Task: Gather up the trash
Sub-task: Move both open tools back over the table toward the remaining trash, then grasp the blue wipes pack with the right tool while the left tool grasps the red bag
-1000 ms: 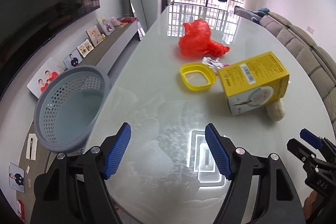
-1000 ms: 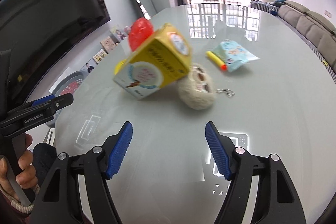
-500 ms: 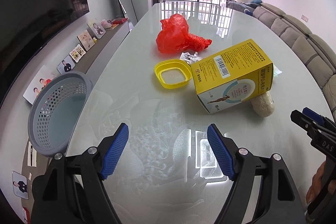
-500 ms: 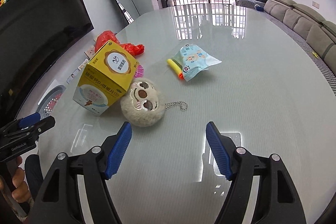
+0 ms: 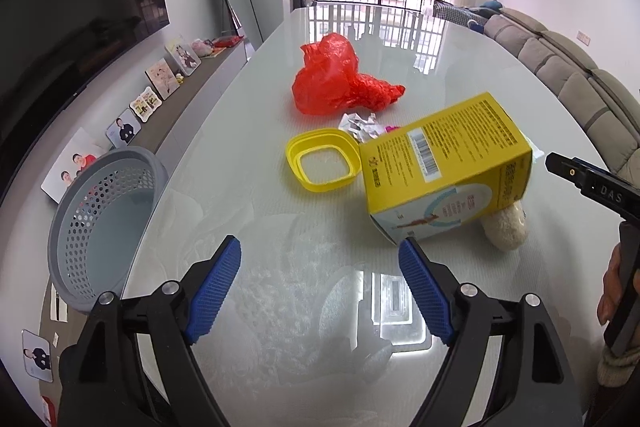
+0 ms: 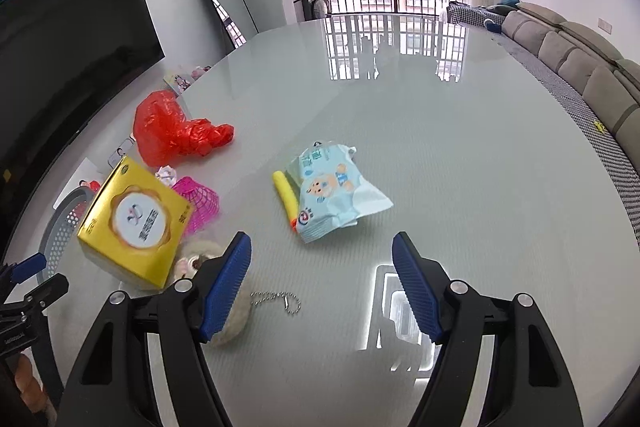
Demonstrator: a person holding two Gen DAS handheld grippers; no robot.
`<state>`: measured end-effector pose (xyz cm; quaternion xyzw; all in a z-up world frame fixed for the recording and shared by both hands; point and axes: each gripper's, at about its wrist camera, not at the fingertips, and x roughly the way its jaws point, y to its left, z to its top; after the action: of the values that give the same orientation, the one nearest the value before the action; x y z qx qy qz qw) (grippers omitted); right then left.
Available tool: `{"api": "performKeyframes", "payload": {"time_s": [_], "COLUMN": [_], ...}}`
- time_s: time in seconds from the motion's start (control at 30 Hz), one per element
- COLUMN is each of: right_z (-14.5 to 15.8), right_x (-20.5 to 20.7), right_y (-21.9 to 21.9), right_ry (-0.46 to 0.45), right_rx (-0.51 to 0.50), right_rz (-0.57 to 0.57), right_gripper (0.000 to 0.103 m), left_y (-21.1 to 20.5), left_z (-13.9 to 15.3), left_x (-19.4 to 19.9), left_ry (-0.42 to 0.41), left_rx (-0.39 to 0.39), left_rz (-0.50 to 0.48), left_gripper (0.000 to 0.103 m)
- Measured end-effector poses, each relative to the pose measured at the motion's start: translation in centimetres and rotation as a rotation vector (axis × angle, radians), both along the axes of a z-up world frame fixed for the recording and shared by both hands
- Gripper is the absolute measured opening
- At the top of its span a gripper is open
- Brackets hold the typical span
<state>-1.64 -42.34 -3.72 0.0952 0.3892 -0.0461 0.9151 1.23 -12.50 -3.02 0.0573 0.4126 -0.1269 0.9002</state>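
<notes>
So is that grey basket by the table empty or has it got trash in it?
Empty, as far as shown: the grey basket shows only its bare inside; all the trash lies on the table.

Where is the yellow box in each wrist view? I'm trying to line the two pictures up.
Left wrist: the yellow box lies right of centre, tilted, leaning on a plush toy, just beyond the right finger.
Right wrist: the yellow box sits at the left, its round logo face toward the camera, left of the left finger.
Shared landmark: the red bag, behind the box in both views.
</notes>
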Motion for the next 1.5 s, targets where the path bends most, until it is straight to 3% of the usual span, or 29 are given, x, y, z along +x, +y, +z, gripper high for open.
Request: {"api": "performKeyframes", "payload": {"time_s": [0.33, 0.77, 0.83, 0.93, 1.07, 1.27, 1.5], "right_z": [-1.5, -4.7, -4.8, -4.6, -3.9, -1.7, -0.7], "right_x": [6.5, 10.6, 10.6, 10.6, 9.9, 6.8, 3.3], "right_y": [-1.0, -1.2, -1.1, -0.8, -0.7, -0.8, -0.2], "right_ry": [0.085, 0.183, 0.18, 0.17, 0.147, 0.085, 0.043], "right_rx": [-0.019, -0.007, -0.008, -0.014, -0.002, 0.004, 0.012], "right_rz": [0.036, 0.038, 0.041, 0.046, 0.041, 0.014, -0.007], "right_gripper": [0.07, 0.07, 0.069, 0.058, 0.054, 0.054, 0.054], "left_y": [0.9, 2.0, 2.0, 1.9, 2.0, 2.7, 2.7], "left_z": [0.5, 0.5, 0.5, 0.4, 0.6, 1.6, 3.1], "left_x": [2.2, 3.0, 3.2, 3.2, 2.8, 2.9, 6.6], "left_ry": [0.001, -0.002, 0.001, 0.004, 0.002, -0.014, -0.036], "left_rx": [-0.028, -0.04, -0.042, -0.043, -0.049, -0.051, -0.021], "left_rz": [0.032, 0.058, 0.059, 0.059, 0.05, 0.043, 0.042], "left_gripper": [0.085, 0.089, 0.089, 0.089, 0.089, 0.091, 0.092]}}
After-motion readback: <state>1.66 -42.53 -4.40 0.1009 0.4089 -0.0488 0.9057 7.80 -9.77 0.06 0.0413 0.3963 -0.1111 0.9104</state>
